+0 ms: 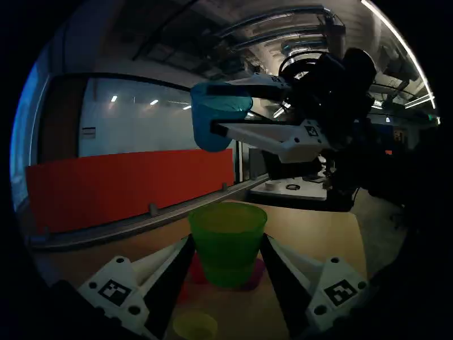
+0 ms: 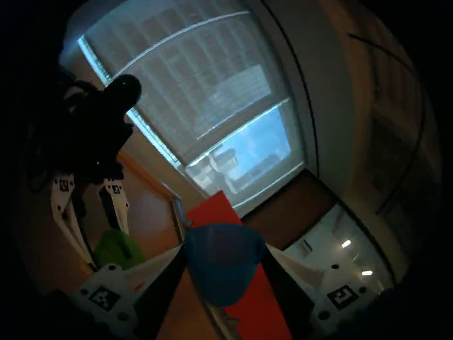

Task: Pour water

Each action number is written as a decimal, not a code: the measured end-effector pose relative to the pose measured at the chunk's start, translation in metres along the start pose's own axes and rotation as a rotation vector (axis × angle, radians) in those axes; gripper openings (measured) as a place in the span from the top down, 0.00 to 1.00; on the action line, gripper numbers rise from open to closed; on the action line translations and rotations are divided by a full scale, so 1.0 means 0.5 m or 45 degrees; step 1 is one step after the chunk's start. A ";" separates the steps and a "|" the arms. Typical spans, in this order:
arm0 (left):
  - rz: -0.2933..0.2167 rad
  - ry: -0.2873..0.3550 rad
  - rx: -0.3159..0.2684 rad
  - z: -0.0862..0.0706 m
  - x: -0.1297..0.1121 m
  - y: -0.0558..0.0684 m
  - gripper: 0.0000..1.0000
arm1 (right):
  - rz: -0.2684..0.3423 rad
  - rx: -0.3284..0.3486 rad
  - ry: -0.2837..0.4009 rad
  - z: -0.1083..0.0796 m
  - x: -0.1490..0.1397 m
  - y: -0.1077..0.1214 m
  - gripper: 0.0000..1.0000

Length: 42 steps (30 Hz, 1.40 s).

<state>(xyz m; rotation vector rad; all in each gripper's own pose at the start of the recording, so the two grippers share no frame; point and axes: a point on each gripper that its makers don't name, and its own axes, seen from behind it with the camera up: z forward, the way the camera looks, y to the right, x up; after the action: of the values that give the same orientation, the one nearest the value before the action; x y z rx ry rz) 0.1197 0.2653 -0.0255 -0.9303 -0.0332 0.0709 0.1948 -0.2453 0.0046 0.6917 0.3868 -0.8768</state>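
A green cup [image 1: 227, 243] stands upright between the fingers of my left gripper [image 1: 226, 241], which is shut on its sides just above the wooden table [image 1: 317, 226]. Higher up and farther off, a blue cup [image 1: 218, 116] hangs in the air, roughly upright, with my right gripper [image 1: 206, 107] shut on it from the right. In the right gripper view the blue cup [image 2: 222, 263] sits between that gripper's own fingers [image 2: 223, 249]. The left gripper [image 2: 107, 249] and the green cup [image 2: 116, 249] lie below it to the left. I cannot see water in either cup.
A small yellow cup [image 1: 195, 326] stands near the table's front edge. Pink [image 1: 195, 272] and purple [image 1: 256, 275] items lie under the green cup. A red panel [image 1: 130, 181] runs behind the table, and a second table [image 1: 291, 190] stands farther back.
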 end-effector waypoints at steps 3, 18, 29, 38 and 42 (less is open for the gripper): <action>0.003 0.003 0.003 -0.001 0.002 -0.001 0.19 | 0.175 0.008 0.010 -0.003 0.000 0.003 0.09; 0.017 0.010 0.020 -0.013 0.015 -0.006 0.19 | 0.939 0.113 0.042 -0.001 -0.015 0.013 0.10; 0.020 0.013 0.054 -0.023 0.021 -0.029 0.19 | 1.013 0.099 0.028 -0.007 -0.026 0.026 0.10; 0.032 0.009 0.121 -0.052 0.022 -0.068 0.19 | 1.002 0.081 0.000 -0.022 -0.052 0.017 0.10; 0.033 0.006 0.157 -0.070 0.021 -0.089 0.19 | 0.998 0.071 -0.012 -0.035 -0.066 0.014 0.10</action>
<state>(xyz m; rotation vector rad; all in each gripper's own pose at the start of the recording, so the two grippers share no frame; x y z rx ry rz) 0.1342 0.2116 -0.0110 -0.8075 -0.0122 0.0937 0.1806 -0.2114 0.0137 0.8057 0.0593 -0.1468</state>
